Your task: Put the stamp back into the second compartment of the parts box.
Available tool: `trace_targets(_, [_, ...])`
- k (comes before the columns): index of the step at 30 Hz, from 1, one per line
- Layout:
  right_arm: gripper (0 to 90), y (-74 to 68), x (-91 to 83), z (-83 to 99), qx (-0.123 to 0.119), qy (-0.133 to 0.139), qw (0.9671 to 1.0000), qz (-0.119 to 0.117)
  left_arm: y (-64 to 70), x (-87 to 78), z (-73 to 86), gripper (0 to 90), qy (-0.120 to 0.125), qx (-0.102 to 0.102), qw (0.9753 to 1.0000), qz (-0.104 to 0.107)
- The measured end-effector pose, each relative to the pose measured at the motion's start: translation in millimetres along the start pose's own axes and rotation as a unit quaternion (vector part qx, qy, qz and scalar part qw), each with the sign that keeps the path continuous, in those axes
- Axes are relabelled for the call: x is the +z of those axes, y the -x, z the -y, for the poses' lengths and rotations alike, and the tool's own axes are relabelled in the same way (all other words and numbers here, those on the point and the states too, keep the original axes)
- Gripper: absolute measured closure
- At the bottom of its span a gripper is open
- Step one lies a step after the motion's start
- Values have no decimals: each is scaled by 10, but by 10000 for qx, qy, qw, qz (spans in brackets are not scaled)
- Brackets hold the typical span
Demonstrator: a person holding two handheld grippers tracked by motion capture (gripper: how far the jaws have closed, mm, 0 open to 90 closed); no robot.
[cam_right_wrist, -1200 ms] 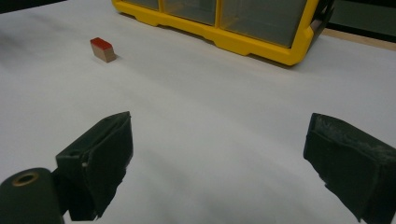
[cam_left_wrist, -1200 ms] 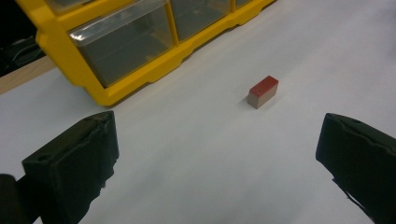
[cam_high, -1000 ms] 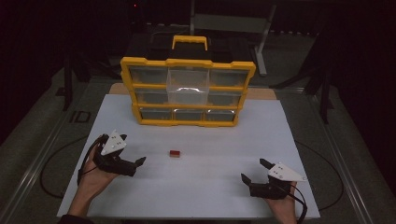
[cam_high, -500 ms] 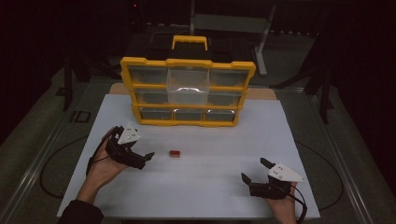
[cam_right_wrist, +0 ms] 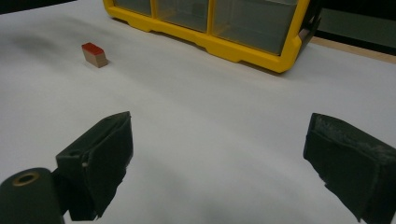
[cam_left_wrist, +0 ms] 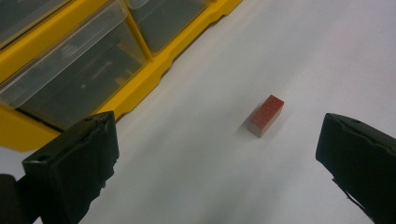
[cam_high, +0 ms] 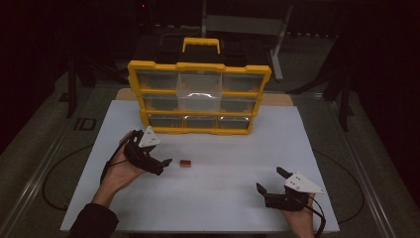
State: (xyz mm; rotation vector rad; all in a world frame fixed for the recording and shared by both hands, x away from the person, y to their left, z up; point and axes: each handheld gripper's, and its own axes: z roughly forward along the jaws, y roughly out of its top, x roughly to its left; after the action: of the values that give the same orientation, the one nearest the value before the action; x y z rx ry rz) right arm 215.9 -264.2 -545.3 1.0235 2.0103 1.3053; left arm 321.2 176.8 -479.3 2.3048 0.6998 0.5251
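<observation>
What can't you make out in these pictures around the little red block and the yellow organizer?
- Organizer drawers: contents unreadable in the high view, dim light and glare on the clear fronts.
- Organizer in the left gripper view: cut off by the top and left edges.
- Small red-topped block: surface marking too blurred to read.
- Left gripper: its fingers are cut off by the bottom edge.
</observation>
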Motion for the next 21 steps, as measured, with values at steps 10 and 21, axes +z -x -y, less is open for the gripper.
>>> trace_targets(10, [83,1,4,1,-4,-12,10000,10,-3,160,-112,0,-254,158,9994,154])
trace_targets(21, [83,13,3,2,34,-9,10000,37,9,335,-151,0,-481,216,9982,284])
